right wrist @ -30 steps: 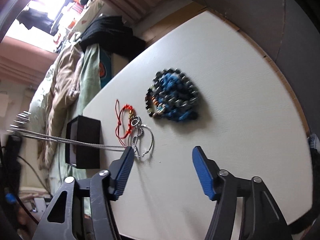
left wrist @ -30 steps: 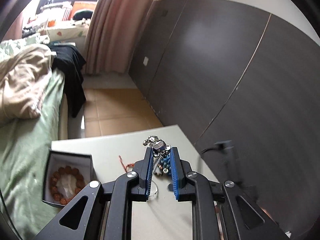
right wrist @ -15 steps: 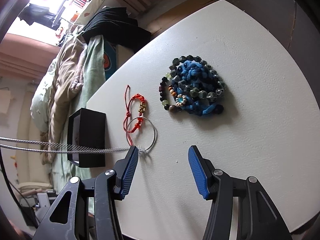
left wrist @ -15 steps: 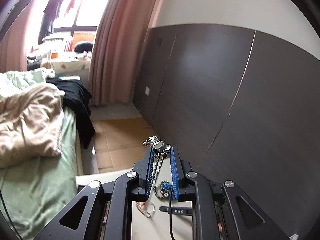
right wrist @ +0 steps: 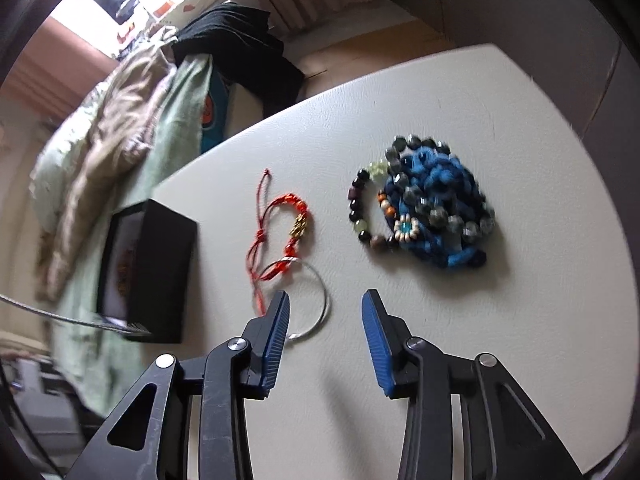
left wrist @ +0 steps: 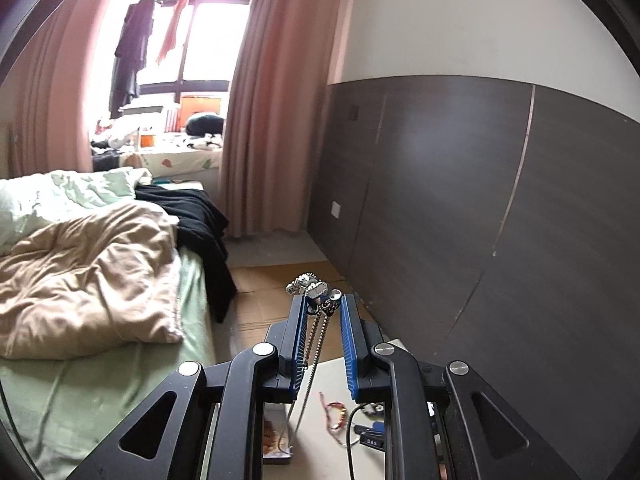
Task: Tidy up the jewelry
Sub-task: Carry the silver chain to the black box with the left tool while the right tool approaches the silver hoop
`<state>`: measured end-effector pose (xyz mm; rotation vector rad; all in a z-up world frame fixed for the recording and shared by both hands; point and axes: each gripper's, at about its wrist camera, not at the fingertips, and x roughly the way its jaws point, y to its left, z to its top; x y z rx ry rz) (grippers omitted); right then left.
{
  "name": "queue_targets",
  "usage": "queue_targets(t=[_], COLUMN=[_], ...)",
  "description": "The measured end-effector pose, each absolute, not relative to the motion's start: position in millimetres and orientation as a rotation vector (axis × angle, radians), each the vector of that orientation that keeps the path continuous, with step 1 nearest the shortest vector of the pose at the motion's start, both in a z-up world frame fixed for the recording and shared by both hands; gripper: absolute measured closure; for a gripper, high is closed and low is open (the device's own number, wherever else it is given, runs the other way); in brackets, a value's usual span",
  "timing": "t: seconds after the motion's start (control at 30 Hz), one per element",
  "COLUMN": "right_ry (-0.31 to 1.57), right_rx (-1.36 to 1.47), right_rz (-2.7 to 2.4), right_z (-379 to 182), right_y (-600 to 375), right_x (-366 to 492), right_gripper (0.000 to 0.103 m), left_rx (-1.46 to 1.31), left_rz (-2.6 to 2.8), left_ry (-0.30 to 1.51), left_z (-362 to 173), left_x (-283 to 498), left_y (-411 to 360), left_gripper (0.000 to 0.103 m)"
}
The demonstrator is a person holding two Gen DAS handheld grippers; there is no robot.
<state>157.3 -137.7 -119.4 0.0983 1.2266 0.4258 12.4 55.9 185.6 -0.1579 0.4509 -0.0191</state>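
Observation:
My left gripper point(left wrist: 324, 300) is shut on a silver charm chain point(left wrist: 314, 286), held high above the table. The chain hangs down between the fingers towards the black box point(left wrist: 276, 454). In the right wrist view the chain's point(right wrist: 80, 320) lower end dangles at the near corner of the black box point(right wrist: 156, 276), which holds a brown bead bracelet point(right wrist: 122, 264). My right gripper point(right wrist: 326, 296) hovers over the table with its jaws closing and nothing pressed between them. A silver bangle point(right wrist: 316, 304) lies beside its left finger. Beyond are a red cord bracelet point(right wrist: 288, 232) and a blue beaded pile point(right wrist: 436, 208).
The white table point(right wrist: 440, 80) ends at a dark panelled wall point(left wrist: 480, 200) on the right. A bed point(left wrist: 92, 272) with rumpled covers and black clothing runs along the table's left side. A black cable point(left wrist: 352, 432) lies near the red cord bracelet point(left wrist: 334, 416).
The left gripper rose and tilted up with the chain still in it. The chain's lower end swung from beside the bangle to the box. The right gripper's jaws narrowed as it shifted over the table.

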Motion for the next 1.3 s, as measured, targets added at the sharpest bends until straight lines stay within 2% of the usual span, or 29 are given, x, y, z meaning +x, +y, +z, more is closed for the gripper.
queue_targets(t=[0.2, 0.23, 0.33, 0.37, 0.5, 0.87, 1.13, 1.3], right_ry=[1.192, 1.183, 1.183, 1.184, 1.222, 1.147, 1.119, 1.216], right_rx=[-0.012, -0.037, -0.110, -0.113, -0.013, 0.168, 0.205, 0.150], right_rz=[0.414, 0.412, 0.431, 0.445, 0.497, 0.611, 0.638, 0.590], right_z=[-123, -123, -123, -123, -122, -89, -79, -100], right_y=[-122, -121, -115, -115, -126, -141, -146, -142], right_x=[164, 162, 159, 158, 162, 153, 149, 160], right_gripper=[0.066, 0.070, 0.099, 0.100, 0.101, 0.101, 0.101, 0.101], left_rx=[-0.159, -0.165, -0.166, -0.162, -0.162, -0.214, -0.322, -0.422], left_rz=[0.020, 0.020, 0.023, 0.022, 0.024, 0.072, 0.104, 0.107], left_ry=[0.436, 0.435, 0.426, 0.423, 0.425, 0.487, 0.581, 0.642], left_z=[191, 192, 197, 198, 197, 151, 78, 27], left_x=[15, 16, 19, 21, 26, 41, 54, 59], left_y=[74, 76, 80, 80, 83, 103, 116, 123], left_gripper=[0.086, 0.086, 0.086, 0.086, 0.086, 0.086, 0.086, 0.086])
